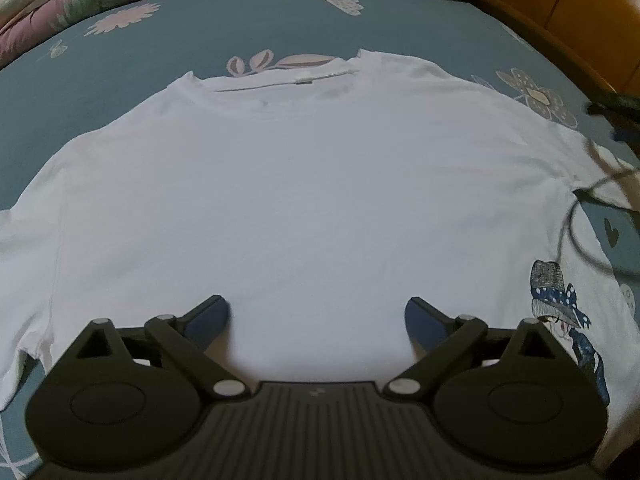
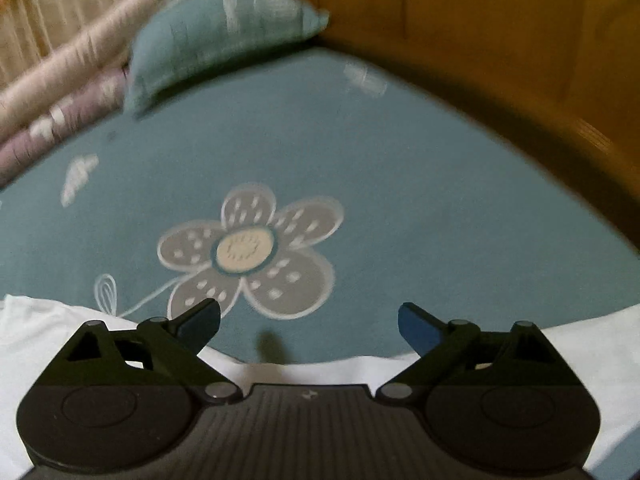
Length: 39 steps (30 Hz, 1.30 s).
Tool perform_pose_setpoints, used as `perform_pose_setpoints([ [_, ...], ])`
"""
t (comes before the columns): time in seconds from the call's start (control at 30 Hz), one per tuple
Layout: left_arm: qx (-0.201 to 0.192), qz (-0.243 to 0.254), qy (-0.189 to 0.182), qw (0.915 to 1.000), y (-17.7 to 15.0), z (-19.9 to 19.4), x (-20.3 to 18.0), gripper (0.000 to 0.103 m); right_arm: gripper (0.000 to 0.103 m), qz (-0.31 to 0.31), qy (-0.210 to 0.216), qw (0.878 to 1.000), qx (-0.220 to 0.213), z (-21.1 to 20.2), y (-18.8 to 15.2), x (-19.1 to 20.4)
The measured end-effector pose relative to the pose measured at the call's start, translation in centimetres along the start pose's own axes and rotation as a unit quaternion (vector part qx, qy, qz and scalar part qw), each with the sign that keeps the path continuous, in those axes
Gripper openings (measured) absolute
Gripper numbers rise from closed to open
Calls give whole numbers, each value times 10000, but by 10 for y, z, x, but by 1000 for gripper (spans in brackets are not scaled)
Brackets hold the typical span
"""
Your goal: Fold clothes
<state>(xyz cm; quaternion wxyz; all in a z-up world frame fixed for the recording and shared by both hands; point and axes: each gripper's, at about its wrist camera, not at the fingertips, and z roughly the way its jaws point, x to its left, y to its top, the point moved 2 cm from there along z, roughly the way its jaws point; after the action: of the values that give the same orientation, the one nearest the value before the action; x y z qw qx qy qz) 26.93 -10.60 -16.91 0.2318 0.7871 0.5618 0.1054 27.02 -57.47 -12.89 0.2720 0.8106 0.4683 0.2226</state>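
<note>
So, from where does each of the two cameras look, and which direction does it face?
Left wrist: on the left gripper, angled down at the flat white cotton T-shirt; its own open jaws show.
Right wrist: on the right gripper, angled down past the shirt's edge at the teal flower-print bedsheet and teal pillow; its open jaws show.
Shared: T-shirt, bedsheet, pillow, orange wooden bed frame.

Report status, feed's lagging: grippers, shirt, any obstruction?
Left gripper open above white cotton T-shirt, spread flat on teal flowered bedsheet. Right gripper open, empty. Thin dark cable across shirt's edge.
</note>
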Motion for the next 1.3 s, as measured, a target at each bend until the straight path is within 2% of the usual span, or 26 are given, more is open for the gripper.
perform_pose_setpoints([
  [0.13, 66, 119, 75, 9999, 1, 1, -4, 96, 99, -118, -432, 9990, -14, -18, -12, -42],
  [0.23, 80, 148, 88, 9998, 1, 2, -4, 96, 99, -404, -700, 9965, 207, -9, -29, -55],
  [0.3, 85, 142, 87, 9998, 2, 2, -3, 96, 103, -393, -832, 9955, 221, 2, -35, -63],
  [0.43, 112, 148, 110, 9998, 4, 3, -3, 97, 103, 140, -938, 9955, 5, 22, -15, -84],
  [0.57, 86, 65, 129, 9999, 5, 1, -1, 97, 102, 236, -1155, 9926, 277, 27, 6, -84],
  [0.63, 64, 19, 154, 9999, 5, -1, 0, 97, 102, 109, -1034, 9940, 333, 15, 7, -64],
  [0.8, 62, -83, 168, 9998, 0, -2, 7, 97, 102, -330, -71, 9986, 405, -10, -13, 25],
  [1.0, -50, -56, 95, 9999, -3, -2, 9, 99, 102, -332, 714, 9932, 861, 8, -26, 141],
  [1.1, -177, -56, 14, 9998, -6, -3, 11, 100, 102, -457, 663, 9922, 947, 21, -29, 184],
  [1.2, -279, -55, -70, 9996, -10, -5, 14, 101, 103, -436, 299, 9931, 1044, 48, -31, 200],
  [1.3, -386, -175, -47, 9991, -11, -16, 25, 101, 103, -710, -42, 9942, 807, 64, -25, 214],
])
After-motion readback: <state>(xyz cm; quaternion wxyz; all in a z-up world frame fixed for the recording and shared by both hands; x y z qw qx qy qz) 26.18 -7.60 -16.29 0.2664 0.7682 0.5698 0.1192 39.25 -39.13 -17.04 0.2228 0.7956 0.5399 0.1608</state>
